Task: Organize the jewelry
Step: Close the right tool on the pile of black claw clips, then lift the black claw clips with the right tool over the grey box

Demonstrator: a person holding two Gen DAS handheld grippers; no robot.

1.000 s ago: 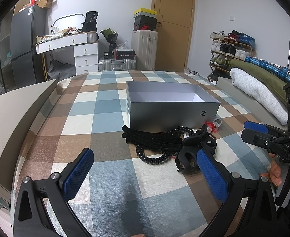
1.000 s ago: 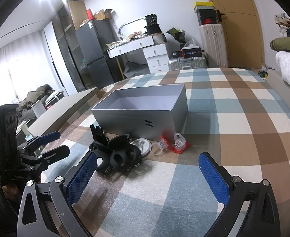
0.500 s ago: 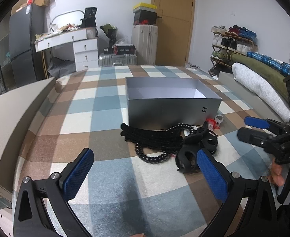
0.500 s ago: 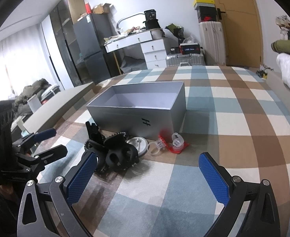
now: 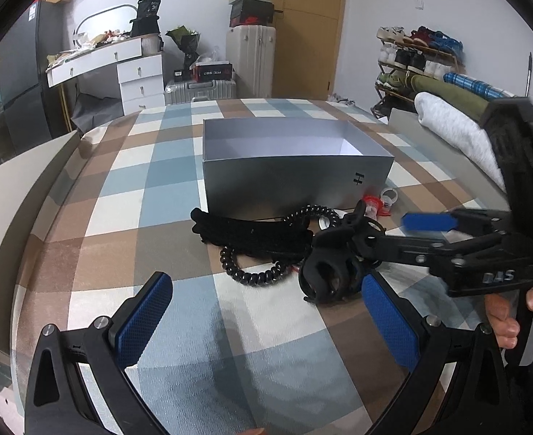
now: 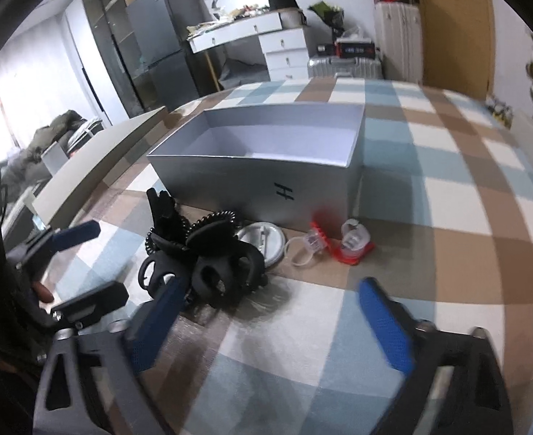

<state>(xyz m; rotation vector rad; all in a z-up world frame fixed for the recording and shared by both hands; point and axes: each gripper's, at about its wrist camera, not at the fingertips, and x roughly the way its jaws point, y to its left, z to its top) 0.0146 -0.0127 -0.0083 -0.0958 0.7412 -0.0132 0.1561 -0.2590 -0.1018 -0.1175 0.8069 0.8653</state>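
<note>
The right gripper, spread and just narrowing emptily, is being aimed at the hair clip; the tangled coil tie risks being dragged along.

Black left gripper, blue textured pads, silver screws

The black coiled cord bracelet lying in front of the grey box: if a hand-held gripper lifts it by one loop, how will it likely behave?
The coiled cord bracelet looks springy, so it would probably stretch and sag rather than stay a ring. It lies partly under the black braided bands and beside the black claw clip, so it may drag them along. Its small size suggests it is light.
</note>
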